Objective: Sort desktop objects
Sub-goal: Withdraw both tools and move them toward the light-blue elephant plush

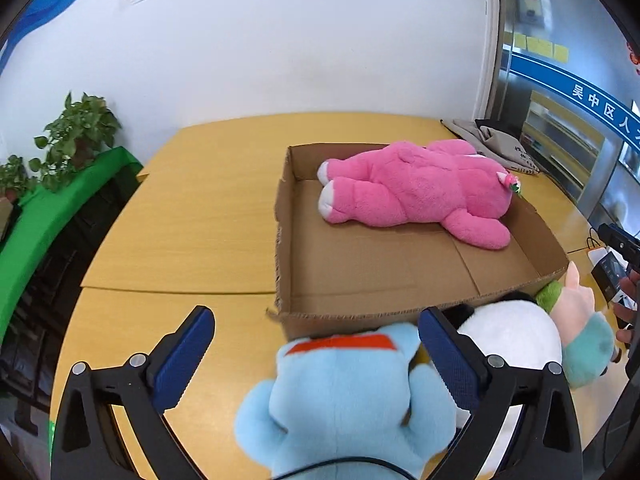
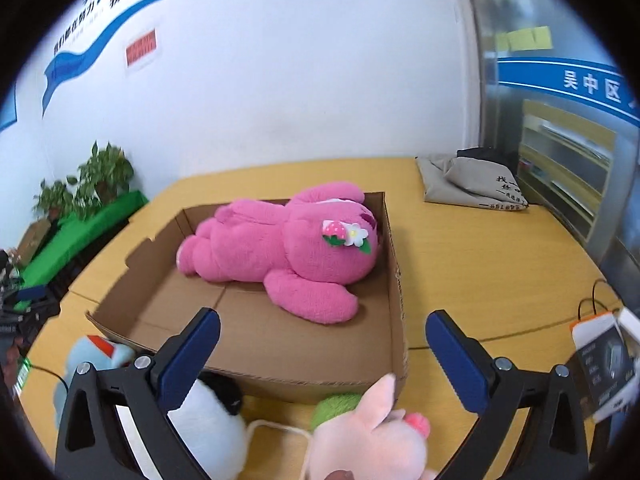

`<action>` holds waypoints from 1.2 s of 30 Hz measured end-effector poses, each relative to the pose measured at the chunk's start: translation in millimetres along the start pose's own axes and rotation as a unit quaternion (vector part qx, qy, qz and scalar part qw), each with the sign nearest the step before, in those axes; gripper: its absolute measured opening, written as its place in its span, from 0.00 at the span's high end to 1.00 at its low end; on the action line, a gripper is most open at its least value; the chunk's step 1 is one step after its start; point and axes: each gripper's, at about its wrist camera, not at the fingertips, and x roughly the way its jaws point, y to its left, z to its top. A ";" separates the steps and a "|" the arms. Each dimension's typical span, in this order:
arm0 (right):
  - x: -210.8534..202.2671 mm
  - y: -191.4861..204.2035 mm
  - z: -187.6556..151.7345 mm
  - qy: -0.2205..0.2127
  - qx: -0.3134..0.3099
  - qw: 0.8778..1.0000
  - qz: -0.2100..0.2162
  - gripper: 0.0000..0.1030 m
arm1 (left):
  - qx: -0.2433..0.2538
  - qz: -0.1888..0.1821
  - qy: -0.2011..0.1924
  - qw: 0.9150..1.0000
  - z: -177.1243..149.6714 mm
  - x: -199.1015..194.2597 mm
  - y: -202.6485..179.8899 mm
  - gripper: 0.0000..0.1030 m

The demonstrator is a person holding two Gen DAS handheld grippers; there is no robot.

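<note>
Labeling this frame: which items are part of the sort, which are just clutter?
Job: cardboard box; pink plush lying inside it; blue plush, white plush, light pink plush on the table in front of the box.

Clutter: grey bag, potted plants, packaged box.

This looks like an office or public service room. A white wall (image 2: 280, 80) carries a blue painted wave with Chinese slogans (image 2: 92, 32) and a red notice (image 2: 141, 50). A glass partition with a blue Chinese sign band (image 1: 580, 88) and yellow sticky notes (image 2: 524, 38) stands beside the yellow wooden table (image 1: 208, 208), near potted green plants (image 1: 76, 132).
</note>
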 end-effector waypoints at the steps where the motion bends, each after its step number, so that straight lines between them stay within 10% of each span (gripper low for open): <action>1: -3.1 3.3 -3.3 0.000 0.001 1.000 -0.001 0.00 | 0.002 0.007 -0.002 1.000 -2.1 -4.2 0.4 0.00; 36: -58.4 46.9 -49.8 -0.017 -0.039 0.997 -0.067 0.00 | 0.014 -0.056 -0.030 0.998 -37.4 -39.9 -45.6 0.00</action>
